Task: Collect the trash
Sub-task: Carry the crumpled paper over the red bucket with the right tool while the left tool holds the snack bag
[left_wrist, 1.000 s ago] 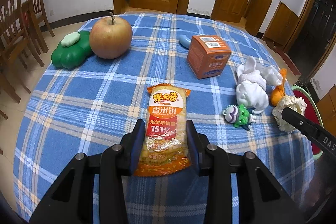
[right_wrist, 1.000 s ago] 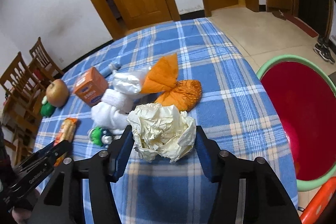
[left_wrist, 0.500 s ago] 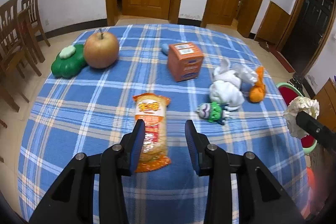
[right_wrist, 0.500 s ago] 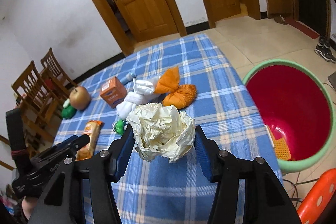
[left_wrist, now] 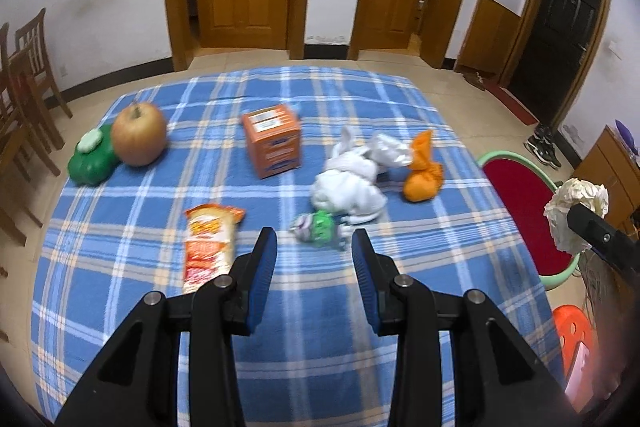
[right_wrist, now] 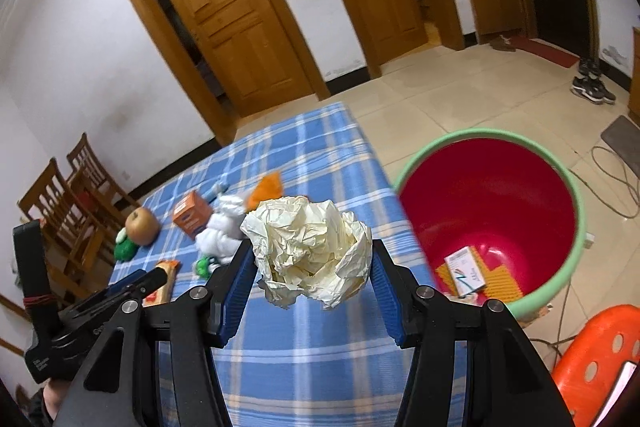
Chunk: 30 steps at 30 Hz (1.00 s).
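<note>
Inside, the red bin point(right_wrist: 492, 195) holds a small box point(right_wrist: 466, 271) — perhaps cigarettes — right hand-held gripper point(right_wrist: 312, 267) clamping crumpled paper point(right_wrist: 308, 251).

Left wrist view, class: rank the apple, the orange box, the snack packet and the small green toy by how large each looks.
1. Snack packet, partly hidden by the jaws.
2. Orange box and apple: look alike, not ranked.
3. Green toy, blurred, clearly smallest.

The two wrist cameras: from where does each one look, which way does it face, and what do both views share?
Left wrist: behind the empty left gripper, looking down across the blue checked tablecloth; its two black fingers show.
Right wrist: behind the right gripper, shut on the crumpled cream paper ball, facing the red bin with green rim; the left gripper shows too.
Shared: tablecloth, paper ball, bin, round brownish apple, orange cardboard box.
</note>
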Tool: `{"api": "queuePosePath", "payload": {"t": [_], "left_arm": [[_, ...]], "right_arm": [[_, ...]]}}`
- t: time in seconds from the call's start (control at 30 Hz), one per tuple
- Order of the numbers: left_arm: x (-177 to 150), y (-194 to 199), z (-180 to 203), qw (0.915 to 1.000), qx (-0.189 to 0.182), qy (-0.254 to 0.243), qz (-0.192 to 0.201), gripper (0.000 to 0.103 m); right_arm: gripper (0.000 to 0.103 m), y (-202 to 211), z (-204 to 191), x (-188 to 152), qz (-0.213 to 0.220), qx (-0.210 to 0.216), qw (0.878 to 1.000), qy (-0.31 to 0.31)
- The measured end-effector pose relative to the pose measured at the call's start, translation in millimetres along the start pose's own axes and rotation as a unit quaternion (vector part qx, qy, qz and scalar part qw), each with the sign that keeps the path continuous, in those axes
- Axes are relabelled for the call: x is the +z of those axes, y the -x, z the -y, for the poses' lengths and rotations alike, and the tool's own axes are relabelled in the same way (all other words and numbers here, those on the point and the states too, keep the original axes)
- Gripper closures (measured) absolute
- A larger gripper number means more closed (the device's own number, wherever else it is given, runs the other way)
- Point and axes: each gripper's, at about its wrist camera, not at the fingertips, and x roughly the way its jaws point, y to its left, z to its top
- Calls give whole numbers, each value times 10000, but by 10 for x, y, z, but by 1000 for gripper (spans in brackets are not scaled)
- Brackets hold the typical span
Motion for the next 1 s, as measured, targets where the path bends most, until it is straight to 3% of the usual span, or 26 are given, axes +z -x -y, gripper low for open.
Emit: {"api": "queuePosePath", "payload": {"t": [0.37,0.7,1.0], "left_arm": [[160,-200,611,9978,-461,-439,-168,65],[254,-369,1187,9906,-1033,-845,-297,65],[246,-396,1227,9903,-1044,-841,-356,65]], "right_arm": [[46,81,628,45,122,-484,9974,-524],[43,-40,1150,24,72,-912,9910,-974],[43,-135,1292,-9,-14,-859,9906,-1065]]}}
